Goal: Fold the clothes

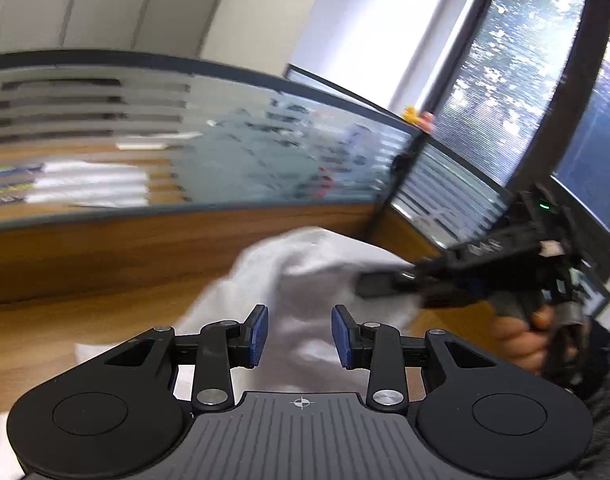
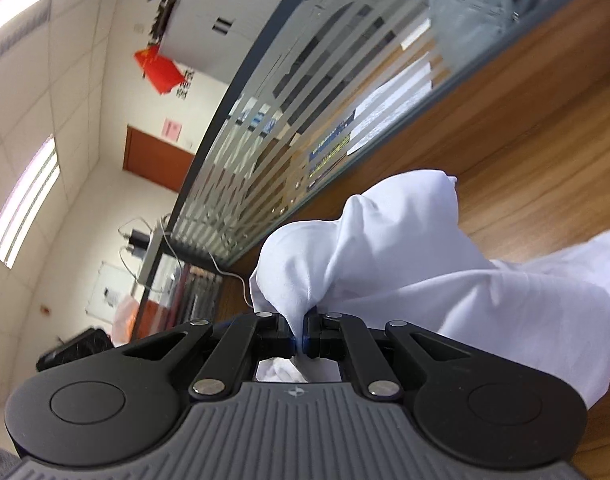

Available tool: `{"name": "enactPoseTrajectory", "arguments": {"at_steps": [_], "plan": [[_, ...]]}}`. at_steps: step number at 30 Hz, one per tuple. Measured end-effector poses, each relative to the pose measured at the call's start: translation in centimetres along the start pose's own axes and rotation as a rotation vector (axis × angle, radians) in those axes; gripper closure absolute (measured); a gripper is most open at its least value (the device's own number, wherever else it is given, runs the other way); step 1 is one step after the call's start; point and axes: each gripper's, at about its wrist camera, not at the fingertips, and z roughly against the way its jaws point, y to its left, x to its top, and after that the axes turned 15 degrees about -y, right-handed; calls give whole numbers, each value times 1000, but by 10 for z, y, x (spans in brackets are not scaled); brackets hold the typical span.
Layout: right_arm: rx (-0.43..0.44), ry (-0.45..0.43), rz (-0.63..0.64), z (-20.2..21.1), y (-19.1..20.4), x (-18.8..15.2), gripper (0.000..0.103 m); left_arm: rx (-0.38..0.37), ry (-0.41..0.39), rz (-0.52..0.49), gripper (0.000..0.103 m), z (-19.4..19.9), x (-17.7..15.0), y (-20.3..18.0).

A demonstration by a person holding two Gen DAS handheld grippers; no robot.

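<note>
Your right tongs (image 2: pixel 301 338) are pinched on the white garment (image 2: pixel 385 264), bunched and lifted off the counter (image 2: pixel 545 120); left tongs (image 1: pixel 300 338) hang wide, gripping nothing. Catch a matching edge, keep it taut.

Left wrist view level over wooden desk (image 1: pixel 85 320), right wrist view rolled sideways, close, both sharing white garment (image 2: pixel 385 260)

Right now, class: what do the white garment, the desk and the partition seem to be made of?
White garment: thin woven or knit fabric, matte; it drapes in soft folds. Desk: wood or wood-look laminate, smooth; grain lines show. Partition: probably glass, frosted stripes, see-through.
</note>
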Motion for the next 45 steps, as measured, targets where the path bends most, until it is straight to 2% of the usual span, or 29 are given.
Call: {"name": "enactPoseTrajectory", "arguments": {"at_steps": [2,11,16,19,21,22,24,27,31,33,38,42,45], "plan": [[0,-10,-10,-1,0,-4,99,8,23,14,67,-10,-6,-6],[10,-49,-48,4,-5,-11,99,143,86,136,66,-58,-30,-10],[27,-61,-76,9,-8,-16,99,242,116,194,55,-73,-46,-11],[38,-58,-77,9,-6,-19,99,298,124,225,55,-80,-56,-12],[34,-60,-68,10,-3,-19,99,321,127,253,70,-81,-59,-8],[31,-66,-66,13,-4,-17,99,324,123,254,88,-77,-59,-9],[16,-100,-68,19,-5,-14,99,326,111,250,93,-68,-57,-11],[-58,-161,-27,26,-2,-7,99,330,94,245,96,-55,-55,-15],[-231,-172,94,26,-2,-9,99,315,91,208,97,-35,-55,-24],[-312,-149,130,21,-10,-17,99,304,94,183,96,-25,-56,-29],[-464,-66,161,10,-45,-47,98,291,164,178,96,-23,-71,-31],[-536,22,220,3,-63,-68,97,282,206,182,97,-24,-75,-25],[-562,66,253,4,-65,-76,95,228,283,106,96,-30,-84,-31]]}}
